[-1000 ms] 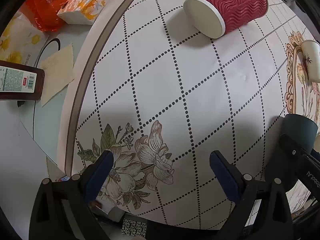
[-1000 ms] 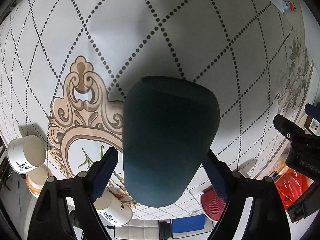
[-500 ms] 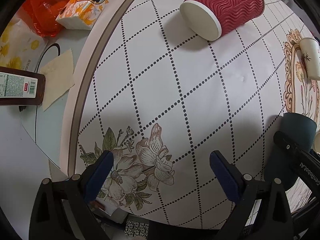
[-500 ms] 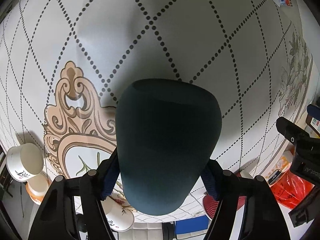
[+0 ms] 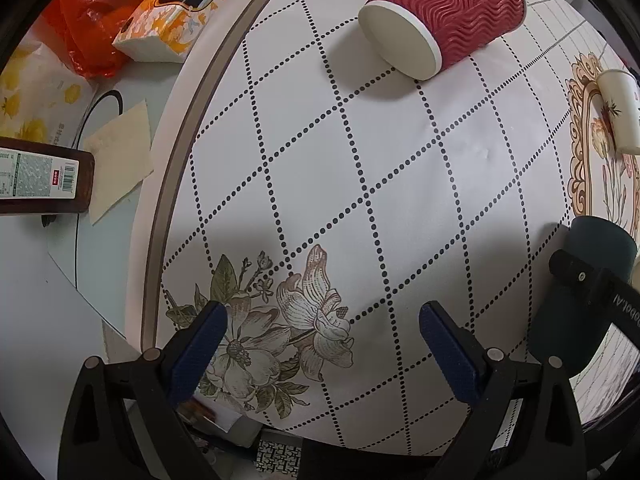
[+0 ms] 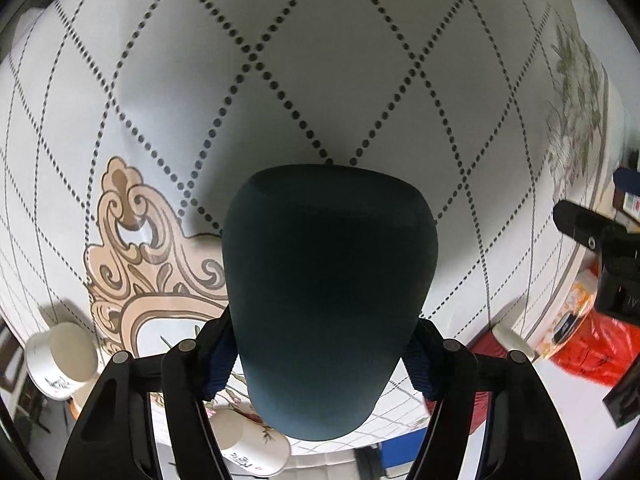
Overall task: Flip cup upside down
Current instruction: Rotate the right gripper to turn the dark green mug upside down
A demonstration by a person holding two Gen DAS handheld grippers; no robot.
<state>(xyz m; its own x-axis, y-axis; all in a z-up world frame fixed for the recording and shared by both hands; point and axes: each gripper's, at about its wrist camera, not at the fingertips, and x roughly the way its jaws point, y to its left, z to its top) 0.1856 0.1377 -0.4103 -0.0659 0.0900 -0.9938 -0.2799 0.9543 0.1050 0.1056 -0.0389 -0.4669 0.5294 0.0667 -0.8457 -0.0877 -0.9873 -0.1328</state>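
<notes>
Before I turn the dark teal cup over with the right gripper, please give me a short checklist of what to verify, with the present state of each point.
1. Right gripper is shut on the dark teal cup, a pad on each side: ok.
2. Cup is lifted off the tablecloth: cannot tell; its underside is hidden.
3. Cup is empty: cannot tell; its opening does not show.
4. Left gripper is open, holds nothing, and is apart from the cup: ok.
5. White printed cups are close beside the teal cup and could be hit in the turn: not ok.
6. Red ripple cup lies on its side, far away: ok.
</notes>
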